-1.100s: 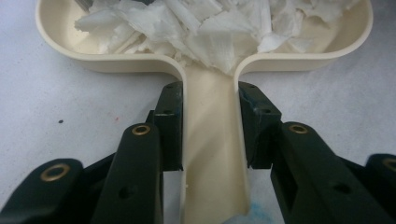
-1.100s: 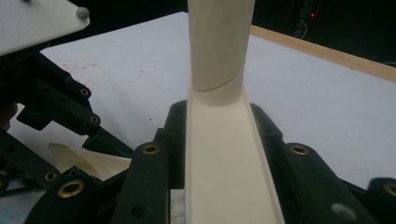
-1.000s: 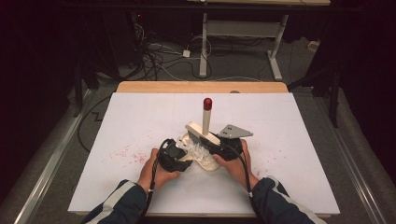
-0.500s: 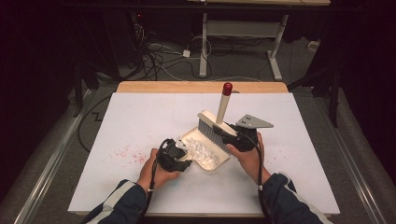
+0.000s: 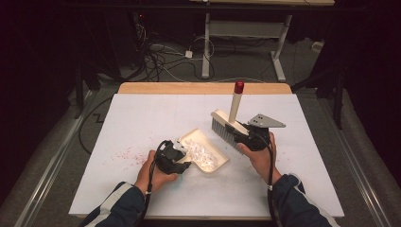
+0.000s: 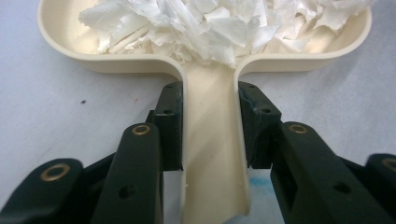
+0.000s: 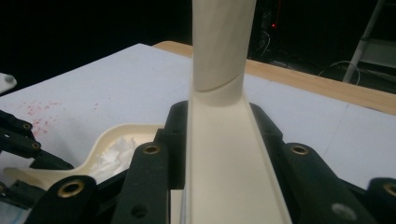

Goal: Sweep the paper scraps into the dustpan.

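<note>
A cream dustpan (image 5: 210, 153) lies on the white table (image 5: 142, 118), holding several torn white paper scraps (image 6: 219, 25). My left gripper (image 5: 176, 158) is shut on the dustpan's handle (image 6: 212, 149), its jaws pressing both sides. My right gripper (image 5: 243, 135) is shut on the handle (image 7: 224, 140) of a cream brush (image 5: 227, 126) with a red-tipped handle end (image 5: 239, 86). The brush is lifted to the right of the pan, bristles facing down-left, apart from the pan. In the right gripper view the dustpan (image 7: 119, 144) lies low at the left.
Red specks (image 5: 124, 153) dot the table left of the dustpan. A wooden strip (image 5: 203, 88) runs along the table's far edge. Cables (image 5: 161, 56) and table legs (image 5: 206, 47) lie on the floor beyond.
My right gripper has carried the brush up and to the right, away from the dustpan. The left gripper and the pan have stayed put.
</note>
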Available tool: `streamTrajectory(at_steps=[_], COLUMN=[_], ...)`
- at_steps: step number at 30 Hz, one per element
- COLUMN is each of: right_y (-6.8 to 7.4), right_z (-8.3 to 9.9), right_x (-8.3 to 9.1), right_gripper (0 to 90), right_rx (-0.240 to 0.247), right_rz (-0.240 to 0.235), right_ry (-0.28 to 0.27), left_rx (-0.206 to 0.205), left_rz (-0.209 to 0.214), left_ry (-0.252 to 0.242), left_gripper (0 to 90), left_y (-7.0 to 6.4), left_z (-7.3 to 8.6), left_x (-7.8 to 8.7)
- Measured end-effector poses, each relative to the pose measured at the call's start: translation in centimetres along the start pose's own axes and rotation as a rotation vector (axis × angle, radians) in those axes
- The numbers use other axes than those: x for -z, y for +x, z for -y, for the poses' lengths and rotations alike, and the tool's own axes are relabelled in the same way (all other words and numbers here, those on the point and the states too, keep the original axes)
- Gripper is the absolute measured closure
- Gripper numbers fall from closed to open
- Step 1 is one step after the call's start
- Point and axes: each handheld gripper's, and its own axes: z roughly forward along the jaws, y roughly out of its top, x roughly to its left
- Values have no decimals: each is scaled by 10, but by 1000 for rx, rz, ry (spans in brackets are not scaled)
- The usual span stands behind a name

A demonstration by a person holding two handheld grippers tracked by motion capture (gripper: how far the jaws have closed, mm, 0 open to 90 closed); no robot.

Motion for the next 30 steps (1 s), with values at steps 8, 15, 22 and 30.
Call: streamTrajectory(at_steps=[8, 15, 22, 30], right_y=[4, 8, 10, 11], right_z=[3, 11, 14, 13], right_x=[-2, -2, -2, 8], right_gripper=[672, 672, 672, 672], right_rx=[31, 49, 58, 66], right_rz=[-12, -29, -34, -42], right_ry=[55, 94, 112, 114], left_rx=[10, 11, 20, 31], left_rz=[-9, -15, -23, -30], left_ry=[6, 18, 30, 30], left_gripper=[635, 635, 636, 635], left_y=[1, 4, 5, 9], left_z=[11, 25, 40, 48], left_x=[10, 20, 27, 32])
